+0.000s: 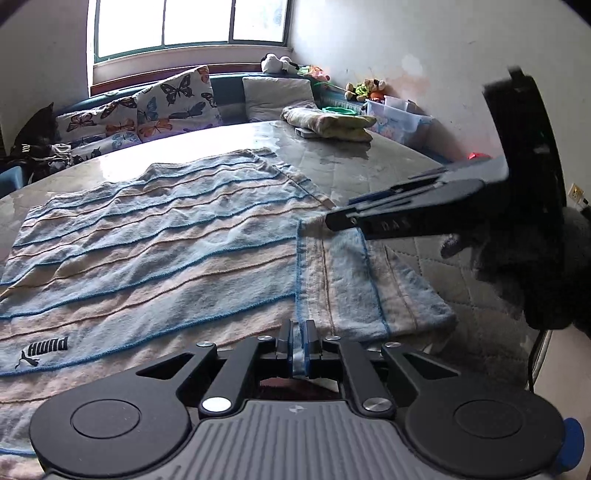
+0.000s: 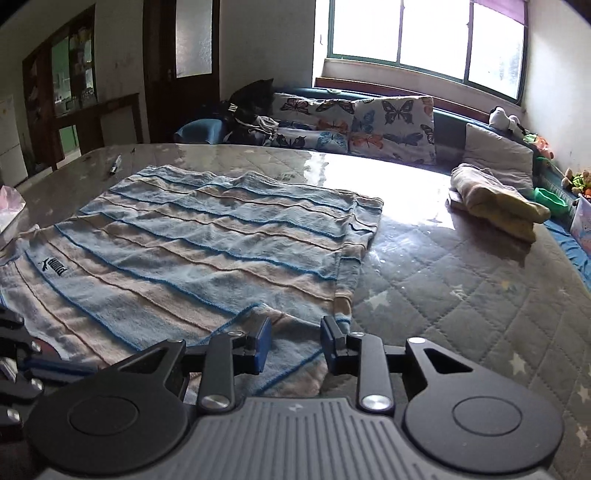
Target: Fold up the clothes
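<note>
Where the left wrist camera looks forward, the left tongs (image 1: 299,338) are pinched shut on the blue-edged hem of a striped towel (image 1: 155,236) that lies spread over a quilted mattress (image 1: 369,166). One corner of the towel is folded back over itself, and the right tongs (image 1: 334,220) reach in from the right, their tips touching that flap's far corner; whether they grip it cannot be told from here. Butterfly pillows (image 1: 170,99) line the far edge below a window (image 1: 192,22).

From the right wrist camera, the right tongs (image 2: 295,345) stand open, fingers apart above the towel's (image 2: 207,240) near corner. A folded yellow cloth (image 2: 498,201) rests well apart on the mattress (image 2: 461,288).
</note>
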A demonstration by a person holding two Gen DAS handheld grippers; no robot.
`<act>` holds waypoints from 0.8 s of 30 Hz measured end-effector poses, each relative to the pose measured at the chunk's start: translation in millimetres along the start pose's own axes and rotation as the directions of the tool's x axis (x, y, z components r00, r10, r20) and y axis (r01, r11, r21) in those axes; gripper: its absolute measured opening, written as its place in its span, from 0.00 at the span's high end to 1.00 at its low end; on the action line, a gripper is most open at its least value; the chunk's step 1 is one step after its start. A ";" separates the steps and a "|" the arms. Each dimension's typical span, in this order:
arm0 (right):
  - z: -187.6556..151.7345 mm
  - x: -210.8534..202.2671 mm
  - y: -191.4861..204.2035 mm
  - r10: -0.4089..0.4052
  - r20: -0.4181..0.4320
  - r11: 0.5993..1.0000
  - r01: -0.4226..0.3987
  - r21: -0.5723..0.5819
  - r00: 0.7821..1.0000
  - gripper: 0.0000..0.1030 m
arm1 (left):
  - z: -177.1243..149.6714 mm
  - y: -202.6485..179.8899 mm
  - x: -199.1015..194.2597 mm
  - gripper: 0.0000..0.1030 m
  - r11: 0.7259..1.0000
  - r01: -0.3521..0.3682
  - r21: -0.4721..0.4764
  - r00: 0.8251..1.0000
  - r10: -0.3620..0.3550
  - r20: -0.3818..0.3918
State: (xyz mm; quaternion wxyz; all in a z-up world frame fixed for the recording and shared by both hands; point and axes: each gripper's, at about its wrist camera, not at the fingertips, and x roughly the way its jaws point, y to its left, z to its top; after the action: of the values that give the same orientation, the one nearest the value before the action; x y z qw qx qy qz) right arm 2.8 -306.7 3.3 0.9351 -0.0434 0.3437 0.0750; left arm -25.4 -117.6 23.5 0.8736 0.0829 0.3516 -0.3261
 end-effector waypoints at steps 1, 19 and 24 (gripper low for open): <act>-1.2 0.5 0.0 -0.001 -0.004 1.000 0.001 -0.002 1.000 0.73 | 0.6 -0.7 -0.7 0.94 1.000 0.001 0.000 1.000 -0.001 0.003; -36.9 -33.1 29.3 0.084 -0.045 0.992 -0.088 -0.094 0.995 0.72 | -5.5 0.6 -5.7 0.79 1.000 -0.025 0.009 1.000 0.025 -0.005; -53.0 -53.9 32.6 0.102 -0.060 0.991 -0.107 -0.077 0.993 0.72 | -11.1 12.4 -12.9 0.76 0.998 -0.054 -0.019 0.999 0.054 -0.007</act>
State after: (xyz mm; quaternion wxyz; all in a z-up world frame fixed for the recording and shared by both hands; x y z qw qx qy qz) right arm -77.0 -287.5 -3.0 0.9174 -0.0648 0.3681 0.1363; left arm -30.8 -97.3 22.9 0.8817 0.0852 0.3550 -0.2988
